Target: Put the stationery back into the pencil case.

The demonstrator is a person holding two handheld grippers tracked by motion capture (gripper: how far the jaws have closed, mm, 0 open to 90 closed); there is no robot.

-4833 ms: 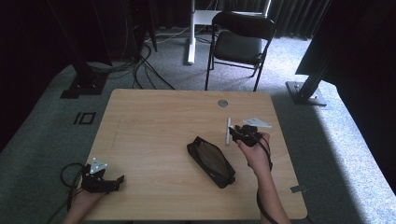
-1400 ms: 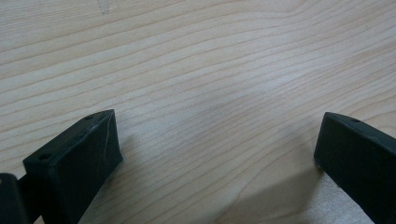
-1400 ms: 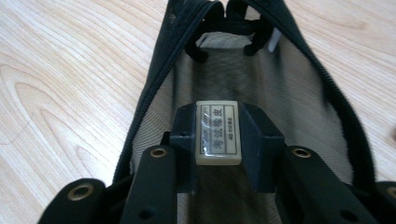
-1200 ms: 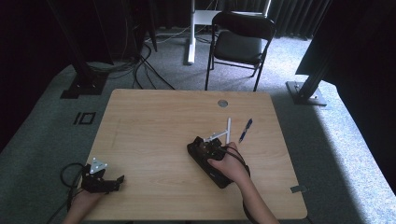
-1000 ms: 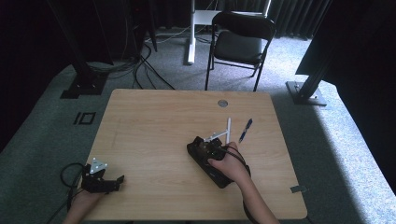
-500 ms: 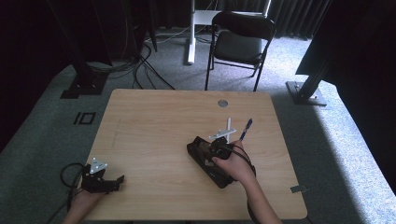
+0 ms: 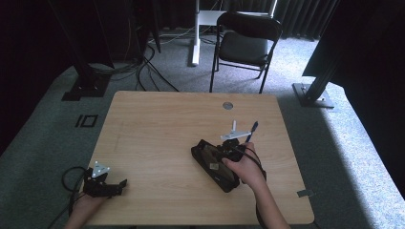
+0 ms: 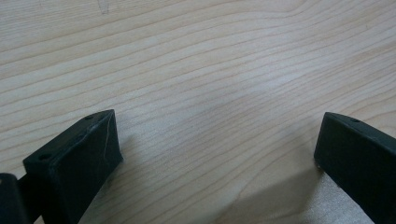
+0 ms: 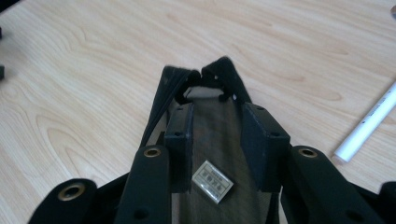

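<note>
Black jaws of the right gripper (image 9: 217, 140) stood a narrow gap apart inside the open black pencil case (image 7: 214, 163), above its brown lining and a small silver label (image 9: 213, 181). A white pen (image 9: 369, 123) lay just right of those jaws. The left gripper (image 8: 217, 154) rested wide open on bare wooden table (image 7: 157, 124), well apart from the case.

Open black pencil case (image 7: 214, 162), flat, table's right

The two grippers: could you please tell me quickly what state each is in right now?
Left gripper: open, empty, over bare wooden table.
Right gripper: open, jaws over the black fabric pencil case, gripping nothing.
</note>
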